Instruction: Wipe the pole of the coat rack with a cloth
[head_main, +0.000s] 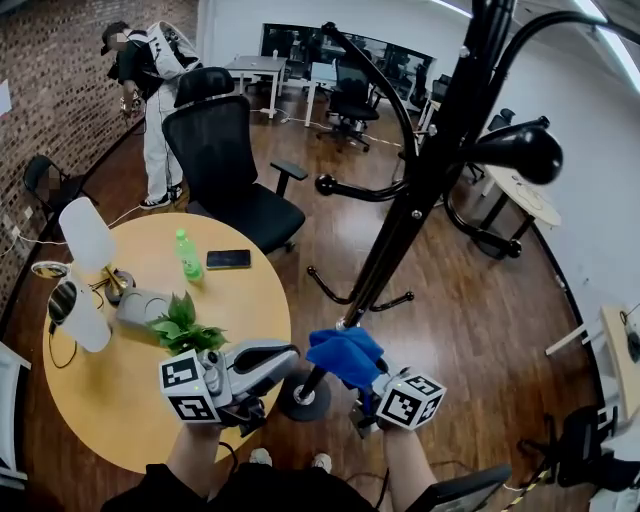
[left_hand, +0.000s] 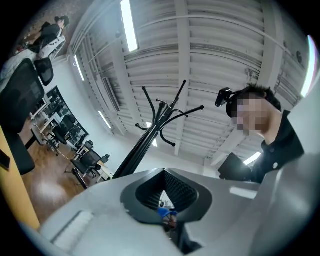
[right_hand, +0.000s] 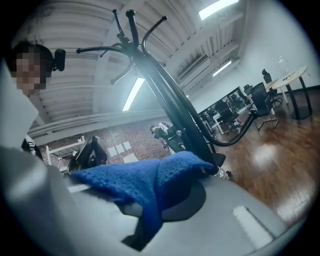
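Observation:
The black coat rack pole (head_main: 420, 200) leans up from its round base (head_main: 300, 398) to the top right. Low on the pole, just above the base, my right gripper (head_main: 352, 368) is shut on a blue cloth (head_main: 343, 354) that touches the pole. In the right gripper view the blue cloth (right_hand: 145, 182) drapes over the right gripper (right_hand: 195, 172), its far end against the pole (right_hand: 170, 100). My left gripper (head_main: 288, 353) hovers left of the base with its jaws together and nothing in them. The left gripper (left_hand: 164, 171) view shows the pole (left_hand: 142, 145) some way off.
A round yellow table (head_main: 110, 390) at left carries a plant (head_main: 185, 325), a green bottle (head_main: 188, 255), a phone (head_main: 228, 259) and a white lamp (head_main: 88, 235). A black office chair (head_main: 225, 160) stands behind it. A person (head_main: 150, 90) stands far back left. Curved rack hooks (head_main: 350, 190) jut out.

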